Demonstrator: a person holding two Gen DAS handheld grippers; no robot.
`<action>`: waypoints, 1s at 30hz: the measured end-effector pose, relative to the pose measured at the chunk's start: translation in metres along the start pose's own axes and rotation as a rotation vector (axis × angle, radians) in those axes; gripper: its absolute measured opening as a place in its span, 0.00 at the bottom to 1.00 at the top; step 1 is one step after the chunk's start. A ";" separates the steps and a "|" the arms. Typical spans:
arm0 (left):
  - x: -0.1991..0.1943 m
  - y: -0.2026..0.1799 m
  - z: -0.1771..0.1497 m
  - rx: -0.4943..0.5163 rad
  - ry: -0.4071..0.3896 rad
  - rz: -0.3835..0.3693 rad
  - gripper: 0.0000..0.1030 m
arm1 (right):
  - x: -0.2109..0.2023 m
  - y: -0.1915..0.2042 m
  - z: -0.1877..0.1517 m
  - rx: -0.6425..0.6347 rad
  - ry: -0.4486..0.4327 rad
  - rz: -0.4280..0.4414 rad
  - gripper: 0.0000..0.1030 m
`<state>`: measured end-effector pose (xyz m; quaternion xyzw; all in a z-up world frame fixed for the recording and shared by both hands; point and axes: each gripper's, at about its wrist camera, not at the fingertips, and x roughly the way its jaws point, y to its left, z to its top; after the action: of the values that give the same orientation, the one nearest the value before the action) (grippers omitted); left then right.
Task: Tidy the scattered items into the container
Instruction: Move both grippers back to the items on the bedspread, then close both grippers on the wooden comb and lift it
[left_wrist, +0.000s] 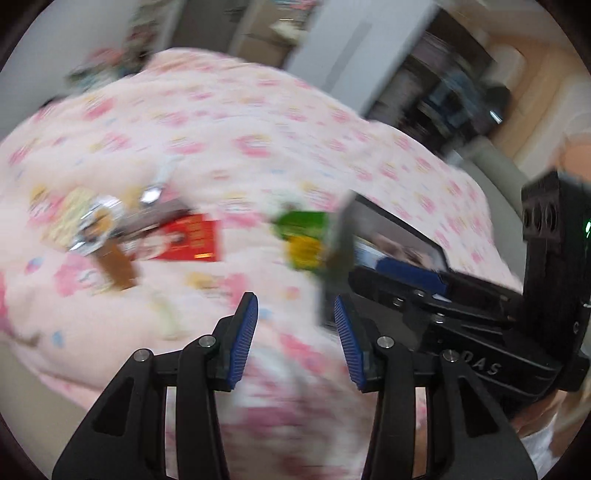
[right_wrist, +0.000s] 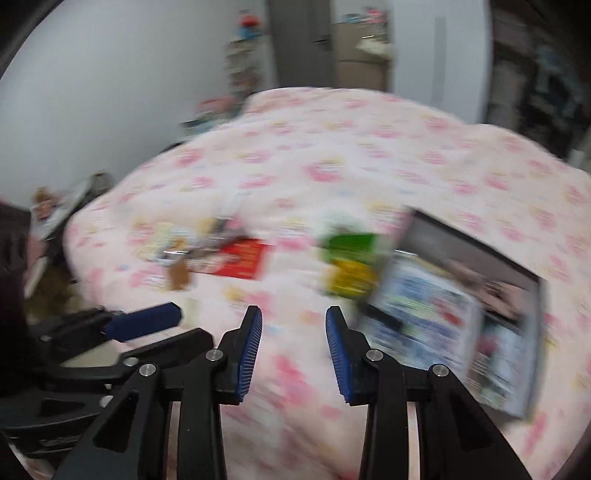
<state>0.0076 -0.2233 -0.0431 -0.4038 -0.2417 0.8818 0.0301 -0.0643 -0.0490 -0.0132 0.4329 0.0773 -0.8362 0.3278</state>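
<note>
Everything is blurred. On a pink patterned blanket (right_wrist: 332, 155) lie a red packet (right_wrist: 240, 258), a green and yellow packet (right_wrist: 351, 266) and a foil and brown jumble (right_wrist: 177, 254). A dark flat container (right_wrist: 480, 240) at the right holds colourful packets (right_wrist: 424, 314). My right gripper (right_wrist: 293, 312) hovers open over bare blanket, short of the green packet. My left gripper (left_wrist: 294, 301) is open and empty too, with the red packet (left_wrist: 188, 240), the green packet (left_wrist: 304, 236) and the foil jumble (left_wrist: 99, 229) beyond it. The container (left_wrist: 399, 221) sits to its right, behind a blue pad (left_wrist: 410, 275) of the right gripper.
The bed's edge drops off at the left, beside a low stand with clutter (right_wrist: 55, 206). A white wall, a grey door (right_wrist: 299, 40) and dark shelves (left_wrist: 443, 96) stand behind the bed. A person's arm (left_wrist: 576, 147) shows at the far right.
</note>
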 end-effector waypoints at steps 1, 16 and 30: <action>0.002 0.018 0.002 -0.036 0.001 0.021 0.43 | 0.012 0.004 0.004 -0.003 0.015 0.019 0.32; 0.120 0.156 0.012 -0.332 0.243 0.027 0.42 | 0.152 0.023 0.019 0.001 0.292 0.180 0.32; 0.140 0.057 0.049 -0.077 0.282 -0.154 0.16 | 0.136 -0.037 0.013 0.233 0.255 0.079 0.32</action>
<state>-0.1140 -0.2590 -0.1389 -0.5049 -0.2990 0.8015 0.1154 -0.1520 -0.0911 -0.1159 0.5732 0.0039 -0.7641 0.2958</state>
